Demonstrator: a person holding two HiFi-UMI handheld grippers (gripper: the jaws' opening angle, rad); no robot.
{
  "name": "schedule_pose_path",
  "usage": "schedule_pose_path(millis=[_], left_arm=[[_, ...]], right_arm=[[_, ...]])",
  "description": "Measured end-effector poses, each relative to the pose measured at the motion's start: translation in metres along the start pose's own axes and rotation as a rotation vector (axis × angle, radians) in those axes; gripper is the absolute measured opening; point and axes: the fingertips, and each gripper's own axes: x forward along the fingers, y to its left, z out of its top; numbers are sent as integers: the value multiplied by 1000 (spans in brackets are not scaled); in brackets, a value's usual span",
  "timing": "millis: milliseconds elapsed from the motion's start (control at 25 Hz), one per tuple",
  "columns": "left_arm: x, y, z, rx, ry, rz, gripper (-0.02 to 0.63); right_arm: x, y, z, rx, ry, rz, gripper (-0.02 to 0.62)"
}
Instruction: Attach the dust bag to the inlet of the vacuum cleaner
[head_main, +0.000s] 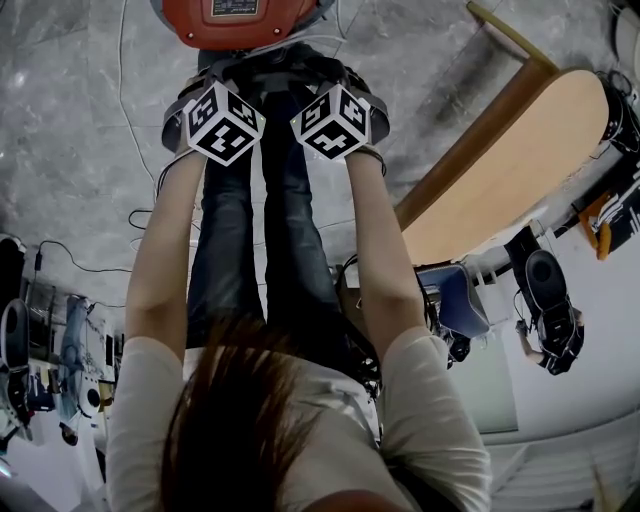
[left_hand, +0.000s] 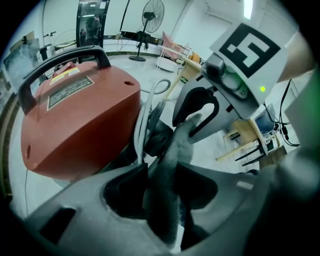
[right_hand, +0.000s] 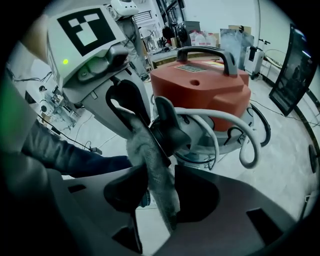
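Note:
A red vacuum cleaner (head_main: 235, 20) (left_hand: 80, 120) (right_hand: 200, 85) with a black handle stands on the floor in front of me. Its black inlet collar (left_hand: 160, 137) (right_hand: 170, 127) faces both grippers. A grey fabric dust bag (left_hand: 167, 165) (right_hand: 150, 160) hangs from the inlet and runs down between the jaws of both grippers. My left gripper (left_hand: 161, 200) (head_main: 222, 120) and right gripper (right_hand: 155, 195) (head_main: 332, 120) face each other across the bag. Both stand open, with the cloth loose in the gap. In the head view the marker cubes hide the fingertips and the bag.
A white hose (right_hand: 240, 135) loops from the vacuum's side. The person's legs in dark jeans (head_main: 250, 230) are right behind the grippers. A wooden table (head_main: 510, 170) stands to the right. A standing fan (left_hand: 150, 15) and shelves are far behind. Thin cables (head_main: 100, 265) lie on the floor.

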Motion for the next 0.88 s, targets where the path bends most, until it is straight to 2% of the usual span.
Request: schedule_pose_path(millis=[440, 880], left_arm=[[-4, -3, 2, -24, 1, 4, 161], [-26, -6, 16, -37, -54, 60, 161]], right_arm=[[-5, 0, -1, -22, 32, -3, 153], [-35, -7, 4, 133, -64, -33, 159]])
